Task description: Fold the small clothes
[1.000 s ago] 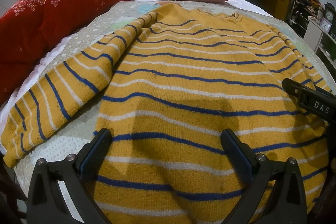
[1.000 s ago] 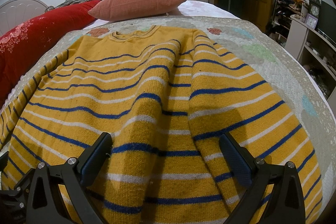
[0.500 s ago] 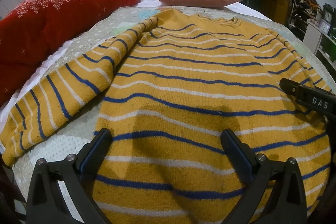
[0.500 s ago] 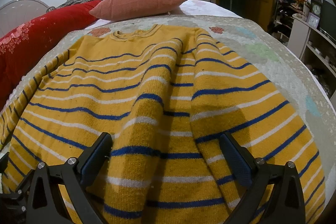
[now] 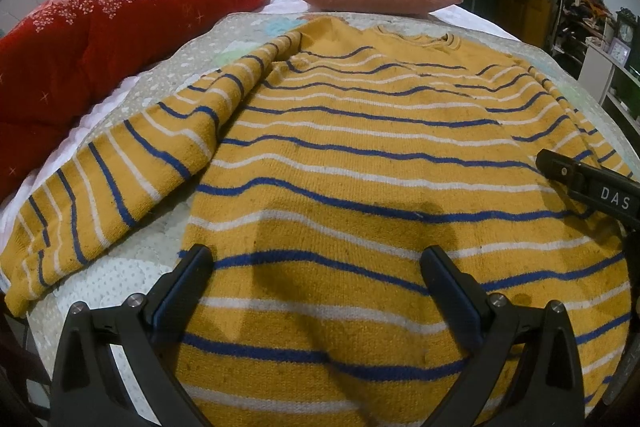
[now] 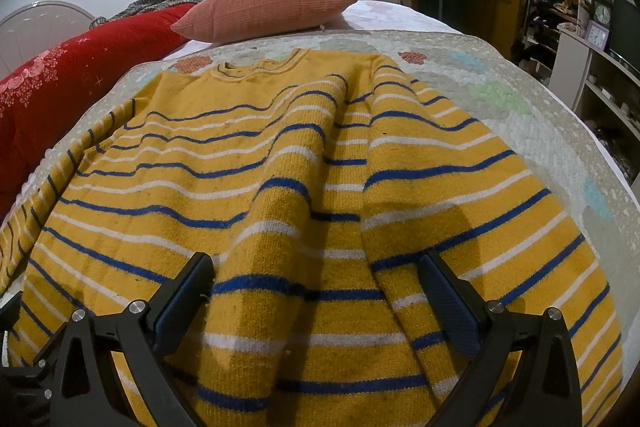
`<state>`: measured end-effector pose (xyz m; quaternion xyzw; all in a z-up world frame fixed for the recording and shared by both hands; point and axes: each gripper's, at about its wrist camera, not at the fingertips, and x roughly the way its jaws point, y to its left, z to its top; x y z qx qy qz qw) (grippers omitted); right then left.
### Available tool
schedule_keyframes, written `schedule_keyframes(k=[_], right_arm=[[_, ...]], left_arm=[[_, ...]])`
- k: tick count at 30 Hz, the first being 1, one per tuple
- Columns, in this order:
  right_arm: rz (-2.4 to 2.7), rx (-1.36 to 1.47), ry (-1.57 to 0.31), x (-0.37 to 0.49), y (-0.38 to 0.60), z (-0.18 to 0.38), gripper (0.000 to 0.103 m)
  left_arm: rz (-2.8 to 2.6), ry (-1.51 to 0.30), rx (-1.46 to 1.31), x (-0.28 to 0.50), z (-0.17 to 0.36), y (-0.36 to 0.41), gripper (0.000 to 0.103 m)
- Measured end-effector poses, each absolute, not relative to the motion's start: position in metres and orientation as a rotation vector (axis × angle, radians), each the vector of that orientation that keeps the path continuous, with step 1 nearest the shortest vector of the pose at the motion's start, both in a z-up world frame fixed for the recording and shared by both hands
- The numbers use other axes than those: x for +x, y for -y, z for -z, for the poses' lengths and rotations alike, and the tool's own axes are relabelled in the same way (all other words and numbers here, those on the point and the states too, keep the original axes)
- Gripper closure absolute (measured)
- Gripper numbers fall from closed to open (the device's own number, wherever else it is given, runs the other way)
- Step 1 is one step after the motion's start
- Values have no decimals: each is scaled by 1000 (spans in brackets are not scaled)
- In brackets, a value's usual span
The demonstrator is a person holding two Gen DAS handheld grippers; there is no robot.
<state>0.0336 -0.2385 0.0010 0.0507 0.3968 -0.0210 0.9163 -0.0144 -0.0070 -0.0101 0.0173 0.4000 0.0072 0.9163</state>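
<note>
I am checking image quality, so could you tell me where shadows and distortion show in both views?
Left wrist view: the left gripper casts a dark shadow on the sweater; fisheye bows the bed. Right wrist view: a similar shadow under the right gripper, black vignette in the corners.

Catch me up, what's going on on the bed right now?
A person holds a two-finger gripper in each hand over a yellow striped sweater spread flat on the quilted bedspread. The left gripper and right gripper are both open near the hem, gripping nothing. One sleeve lies spread out to the side; the other sleeve lies along the body. No fold is made yet. A pink pillow and a red blanket sit beyond.
</note>
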Motion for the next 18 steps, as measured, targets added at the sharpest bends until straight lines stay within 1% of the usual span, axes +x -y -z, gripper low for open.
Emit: schedule_keyframes(k=[18], right_arm=[[50, 102, -808, 30, 238, -2, 0]], left_arm=[[-13, -810, 45, -20, 12, 9, 0]])
